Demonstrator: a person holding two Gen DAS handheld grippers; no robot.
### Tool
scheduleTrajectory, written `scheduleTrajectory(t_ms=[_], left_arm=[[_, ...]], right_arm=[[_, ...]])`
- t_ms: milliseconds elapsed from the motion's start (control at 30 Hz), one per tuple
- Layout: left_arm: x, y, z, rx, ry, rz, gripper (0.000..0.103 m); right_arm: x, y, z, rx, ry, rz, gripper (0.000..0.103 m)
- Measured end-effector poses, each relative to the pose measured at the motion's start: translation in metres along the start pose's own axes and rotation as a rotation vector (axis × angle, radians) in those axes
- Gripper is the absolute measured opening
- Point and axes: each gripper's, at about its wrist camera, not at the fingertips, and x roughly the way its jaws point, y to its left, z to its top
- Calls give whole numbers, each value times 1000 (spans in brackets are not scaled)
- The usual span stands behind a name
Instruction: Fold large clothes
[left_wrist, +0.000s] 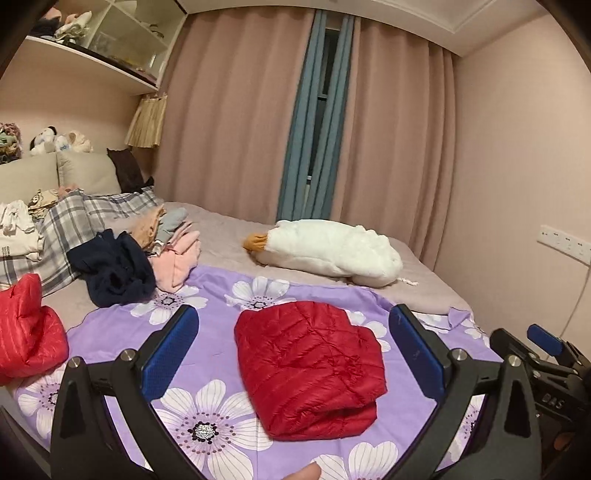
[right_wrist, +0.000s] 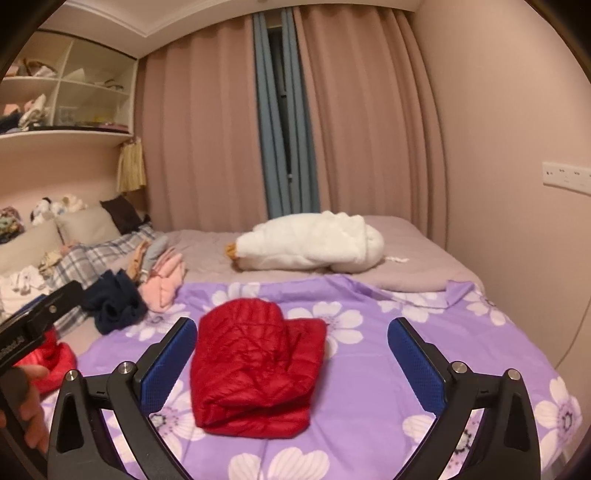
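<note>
The red down jacket (left_wrist: 310, 369) lies folded into a compact, layered bundle near the middle of the purple floral sheet (left_wrist: 406, 424), so this garment appears finished. Both tools hang above it empty: the left gripper (left_wrist: 293, 354) has its jaws wide apart with the bundle showing between them untouched, and the right gripper (right_wrist: 291, 363) likewise stands open, holding nothing. Work probably remains: a second red padded garment (left_wrist: 26, 328) sits bunched at the near left edge, and a dark navy garment (left_wrist: 114, 269) and pink clothing (left_wrist: 177, 258) lie unfolded at far left. The second red item is cut off by the frame, so its type is uncertain. The underside of the folded bundle is hidden. A white goose plush (left_wrist: 332, 251) rests farther back.
</note>
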Motion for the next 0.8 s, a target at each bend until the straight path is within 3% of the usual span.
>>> scheduleTrajectory(t_ms=[100,400,800], left_arm=[[-1,1,0,-8,4,-25,103],[2,3,0,-12,14,10,103],[1,-1,0,-1,9,-13,103]], right_arm=[[1,-2,-1,4,8,-12,102],[-4,1,-1,-6,3,7,102],[0,3,-2,-12,14,1,102]])
